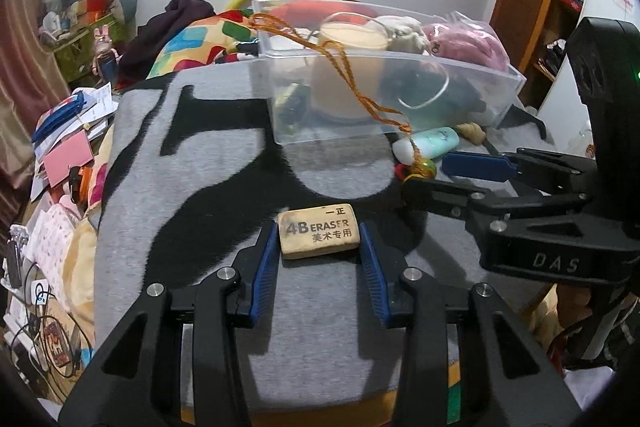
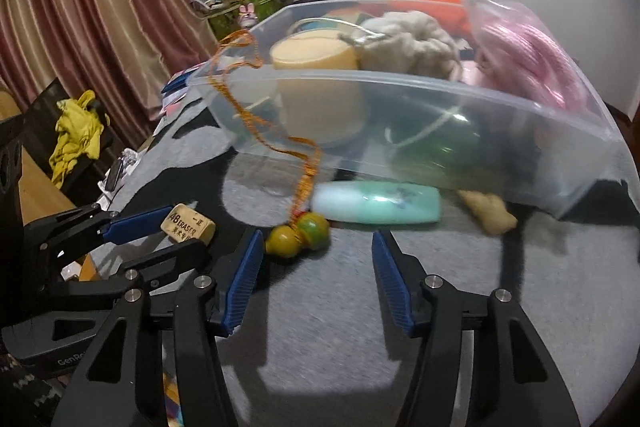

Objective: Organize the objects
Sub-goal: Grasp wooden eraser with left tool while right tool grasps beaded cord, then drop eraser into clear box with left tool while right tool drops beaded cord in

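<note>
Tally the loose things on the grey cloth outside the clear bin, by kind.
Eraser: 1
Green tube: 1
Bead charm on orange cord: 1
Tan lump: 1
Total: 4

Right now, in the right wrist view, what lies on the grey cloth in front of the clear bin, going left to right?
Eraser → yellow-green beads → mint green tube → tan lumpy piece.
</note>
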Available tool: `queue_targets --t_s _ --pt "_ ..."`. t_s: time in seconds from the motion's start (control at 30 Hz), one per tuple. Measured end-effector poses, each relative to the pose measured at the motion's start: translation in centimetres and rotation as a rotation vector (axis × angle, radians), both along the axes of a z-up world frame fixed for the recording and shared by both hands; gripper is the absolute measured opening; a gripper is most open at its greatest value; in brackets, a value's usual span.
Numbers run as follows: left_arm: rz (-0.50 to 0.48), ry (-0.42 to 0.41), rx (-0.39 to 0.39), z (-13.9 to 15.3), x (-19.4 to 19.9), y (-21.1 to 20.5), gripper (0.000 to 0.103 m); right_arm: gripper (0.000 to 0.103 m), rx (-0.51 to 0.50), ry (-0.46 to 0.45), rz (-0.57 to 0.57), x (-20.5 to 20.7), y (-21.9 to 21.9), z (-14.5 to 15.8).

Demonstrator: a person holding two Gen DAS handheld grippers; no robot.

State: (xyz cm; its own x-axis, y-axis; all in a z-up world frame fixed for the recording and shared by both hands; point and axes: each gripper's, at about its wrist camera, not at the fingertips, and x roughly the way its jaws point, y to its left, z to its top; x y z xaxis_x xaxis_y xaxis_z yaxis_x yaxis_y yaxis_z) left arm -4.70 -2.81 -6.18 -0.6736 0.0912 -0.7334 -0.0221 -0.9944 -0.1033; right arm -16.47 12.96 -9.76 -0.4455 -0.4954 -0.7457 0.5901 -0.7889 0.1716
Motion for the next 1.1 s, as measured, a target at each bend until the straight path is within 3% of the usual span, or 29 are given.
queue_targets --t_s 0.07,0.13,0.2,0.53,0.93,1.1 --pt "0.010 0.002 0.008 0.0 0.0 -0.4 0.041 0.049 0.001 0.001 0.016 -0.1 -0.7 -0.1" --pt "0.013 0.003 0.014 0.1 0.0 -0.5 0.041 0.033 0.014 0.010 0.015 -0.2 -1.3 -0.3" --pt "0.013 0.006 0.016 0.1 -0.1 -0.5 0.041 0.030 0.014 0.014 0.017 -0.2 -1.5 -0.3" --pt "-0.003 0.062 0.014 2.2 -0.1 -0.1 0.041 0.029 -0.026 0.047 0.002 0.2 -0.1 1.0" --pt "0.010 0.136 0.034 5.4 -1.6 -0.8 0.041 0.029 -0.086 0.171 -0.049 -0.9 1.6 5.6" --pt "0.010 0.177 0.005 6.7 -2.7 -0.8 0.041 0.029 -0.078 0.221 -0.086 -2.2 1.7 6.7"
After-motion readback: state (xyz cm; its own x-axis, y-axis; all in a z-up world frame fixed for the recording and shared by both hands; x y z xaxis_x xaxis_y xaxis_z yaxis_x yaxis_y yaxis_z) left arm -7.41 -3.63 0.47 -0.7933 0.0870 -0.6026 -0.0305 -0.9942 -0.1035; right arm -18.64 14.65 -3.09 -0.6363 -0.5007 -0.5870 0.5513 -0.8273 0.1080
